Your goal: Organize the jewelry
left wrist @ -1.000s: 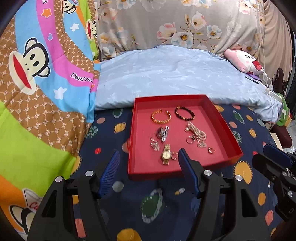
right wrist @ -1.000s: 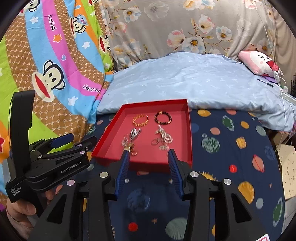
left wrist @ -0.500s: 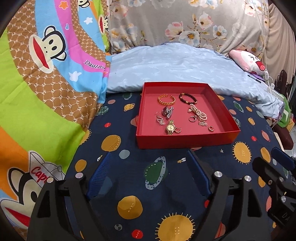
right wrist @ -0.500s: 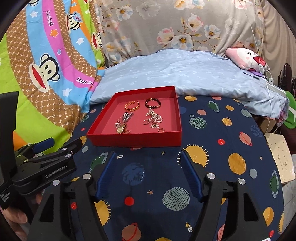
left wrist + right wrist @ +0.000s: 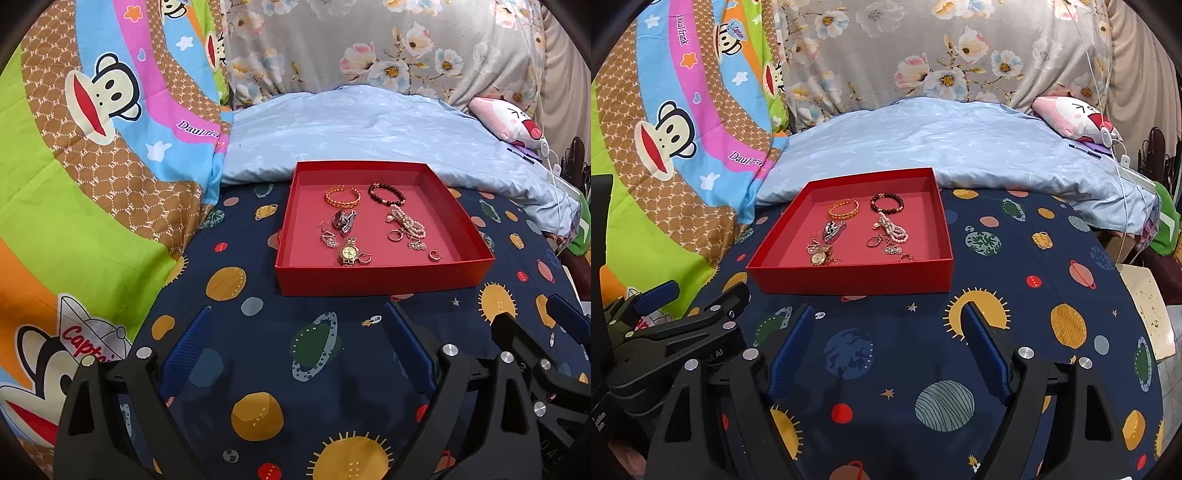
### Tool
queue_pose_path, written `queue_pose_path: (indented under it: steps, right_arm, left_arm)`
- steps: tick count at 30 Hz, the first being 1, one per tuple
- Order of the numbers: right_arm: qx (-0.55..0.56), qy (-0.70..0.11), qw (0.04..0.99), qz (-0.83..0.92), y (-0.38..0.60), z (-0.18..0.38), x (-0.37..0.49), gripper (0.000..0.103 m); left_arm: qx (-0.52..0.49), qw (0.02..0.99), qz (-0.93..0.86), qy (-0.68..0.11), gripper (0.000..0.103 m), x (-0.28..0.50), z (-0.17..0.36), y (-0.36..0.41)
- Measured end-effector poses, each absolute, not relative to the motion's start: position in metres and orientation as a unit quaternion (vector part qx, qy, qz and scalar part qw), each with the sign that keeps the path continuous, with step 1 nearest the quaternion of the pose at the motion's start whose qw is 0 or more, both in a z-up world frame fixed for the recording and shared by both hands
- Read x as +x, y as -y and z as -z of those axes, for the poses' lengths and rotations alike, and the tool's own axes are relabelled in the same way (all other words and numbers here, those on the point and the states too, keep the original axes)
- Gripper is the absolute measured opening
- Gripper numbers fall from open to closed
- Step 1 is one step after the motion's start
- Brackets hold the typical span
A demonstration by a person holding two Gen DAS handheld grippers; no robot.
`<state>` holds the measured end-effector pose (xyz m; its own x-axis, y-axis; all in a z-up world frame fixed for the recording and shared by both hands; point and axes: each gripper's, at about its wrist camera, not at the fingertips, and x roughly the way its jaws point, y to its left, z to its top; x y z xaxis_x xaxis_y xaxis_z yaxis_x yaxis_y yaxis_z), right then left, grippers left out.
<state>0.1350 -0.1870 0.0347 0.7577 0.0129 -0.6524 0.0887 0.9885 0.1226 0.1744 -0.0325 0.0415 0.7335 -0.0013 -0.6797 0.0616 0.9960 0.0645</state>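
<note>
Both grippers were held back from a red tray [image 5: 384, 282] that lay on a bed covered by a planet-print sheet [image 5: 266, 354], with a pale blue pillow [image 5: 351, 133] just behind it. The left gripper [image 5: 295, 354] and the right gripper [image 5: 886, 350] each stood with jaws wide and nothing between them, aimed toward the tray's near wall but well apart from it.

All the jewelry lay inside the tray. At the far side, a gold chain bangle [image 5: 342, 196] and a dark beaded bracelet [image 5: 386, 194] lay side by side. Nearer, a gold watch [image 5: 348, 252] lay close to the near wall beside a small hoop [image 5: 365, 258]; a pearl strand [image 5: 408, 225], a ring [image 5: 394, 235], a dark clip-like piece [image 5: 344, 220] and filigree earrings [image 5: 328, 238] were scattered between. Another small hoop [image 5: 435, 254] lay toward the tray's right.

No piece was in hand, so the step appeared to lie between picks, or at the close of sorting; which, could not be told. A further pick would have called for a narrow, low approach over the near wall, since the small pieces lay flat and close together, with the pearl strand and the ring nearly touching.
</note>
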Motion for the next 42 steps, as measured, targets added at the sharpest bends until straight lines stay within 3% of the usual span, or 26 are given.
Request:
queue_pose_path:
  steps: [42]
  right_arm:
    - [0.081, -0.359, 0.929, 0.030, 0.191, -0.019, 0.142, 0.080]
  left_arm:
    - [0.037, 0.923, 0.006, -0.382, 0.090, 0.183, -0.028, 0.033]
